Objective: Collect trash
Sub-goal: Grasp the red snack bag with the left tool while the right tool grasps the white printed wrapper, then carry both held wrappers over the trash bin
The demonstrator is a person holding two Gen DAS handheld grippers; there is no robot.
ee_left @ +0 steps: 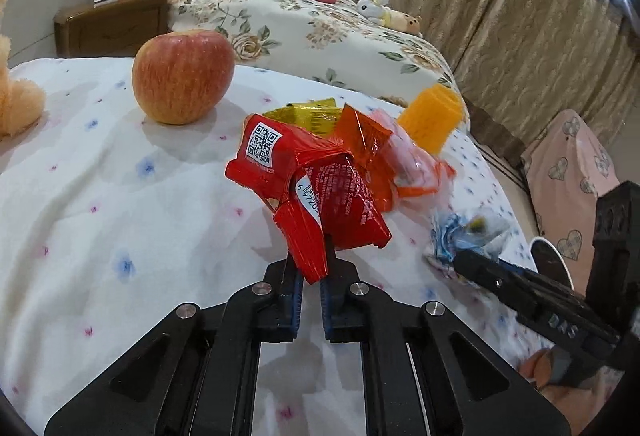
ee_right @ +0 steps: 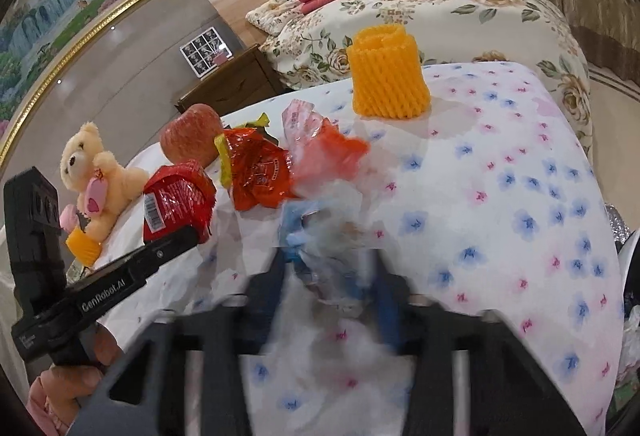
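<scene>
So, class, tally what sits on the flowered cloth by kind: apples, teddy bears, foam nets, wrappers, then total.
Apples: 1
Teddy bears: 1
Orange foam nets: 2
Wrappers: 5
Total: 9

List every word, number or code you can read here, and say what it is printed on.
"GenRobot.AI": side of the left gripper.
"6 97205", cut off: barcode digits on the red wrapper it grips.
QR code, same wrapper: its small print is unreadable.
White letters on the right gripper: too blurred to read.
</scene>
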